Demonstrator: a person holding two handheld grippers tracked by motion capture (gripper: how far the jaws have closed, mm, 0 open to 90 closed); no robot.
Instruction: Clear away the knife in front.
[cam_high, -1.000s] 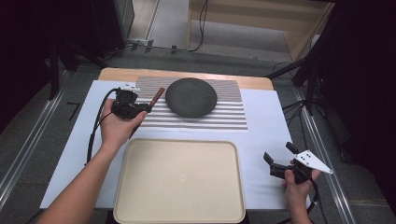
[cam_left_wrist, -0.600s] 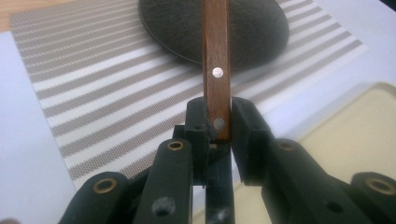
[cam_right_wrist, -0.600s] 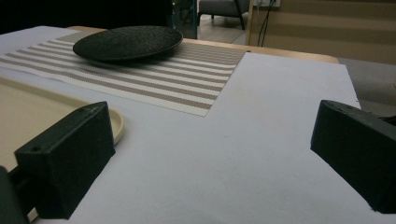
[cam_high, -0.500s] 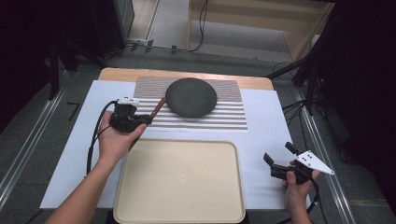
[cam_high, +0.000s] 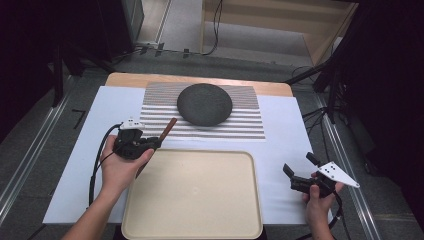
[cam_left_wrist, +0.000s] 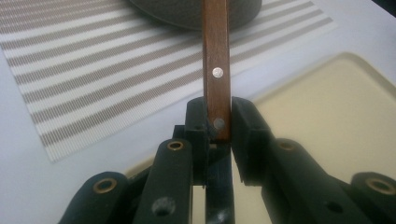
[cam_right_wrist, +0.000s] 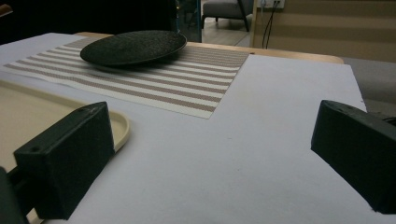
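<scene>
The beige tray (cam_high: 192, 200) lies bare; white counter (cam_high: 285, 135) runs open between it and the striped mat (cam_high: 250, 122), where the dark plate (cam_high: 205, 104) blocks passage.

floor (cam_high: 180, 25): grey | wooden cabinet (cam_high: 280, 20): far side | surroundings: dark

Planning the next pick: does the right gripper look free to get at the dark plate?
Probably yes: the right gripper is open and holds nothing, and only bare white sheet and striped mat lie before the dark plate.
</scene>
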